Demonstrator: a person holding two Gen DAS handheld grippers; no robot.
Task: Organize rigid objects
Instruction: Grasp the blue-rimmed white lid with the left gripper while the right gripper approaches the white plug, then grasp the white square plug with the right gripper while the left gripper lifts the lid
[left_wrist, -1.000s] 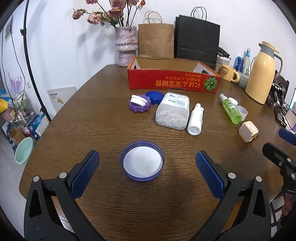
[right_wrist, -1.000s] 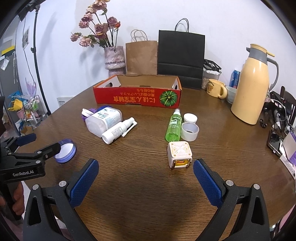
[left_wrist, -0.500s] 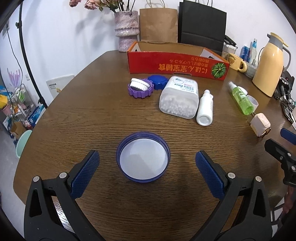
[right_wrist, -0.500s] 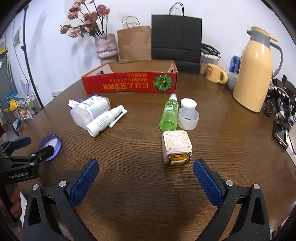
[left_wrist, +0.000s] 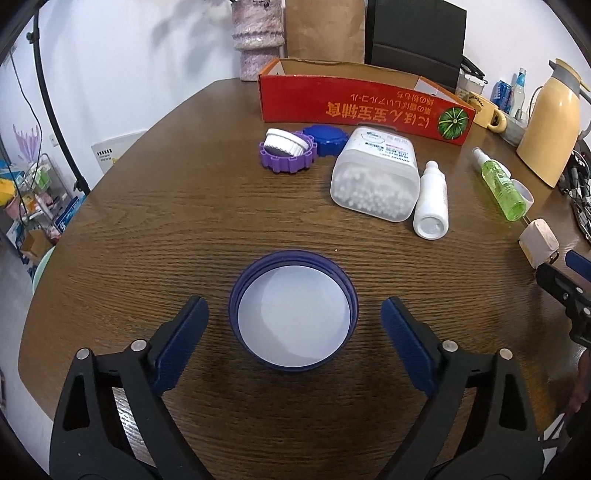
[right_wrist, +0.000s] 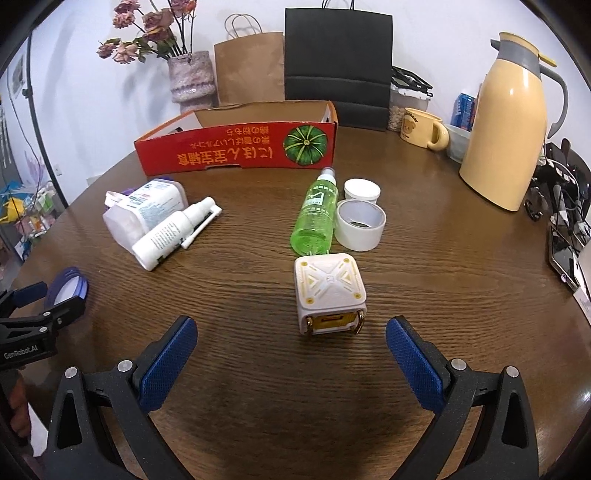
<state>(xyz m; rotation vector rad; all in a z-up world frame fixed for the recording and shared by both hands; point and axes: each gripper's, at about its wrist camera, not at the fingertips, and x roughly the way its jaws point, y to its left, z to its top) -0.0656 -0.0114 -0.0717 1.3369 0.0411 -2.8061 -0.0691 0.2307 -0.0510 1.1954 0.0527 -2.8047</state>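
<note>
A dark blue lid with a white inside lies open side up on the wooden table. My left gripper straddles it with jaws closing; the blue pads stand clear of its rim on both sides. In the right wrist view a white cube with gold trim sits just ahead of my right gripper, which is open and holds nothing. Farther back lie a cotton swab box, a white spray bottle, a green spray bottle and a red cardboard box.
A purple toothed ring with a white cap and a blue lid lie before the red box. White tape roll and white jar sit beside the green bottle. A yellow thermos, mug, vase and paper bags stand behind.
My left gripper has sunk toward the blue lid and its jaws have narrowed around it. My right gripper has come down and closer to the white cube.
</note>
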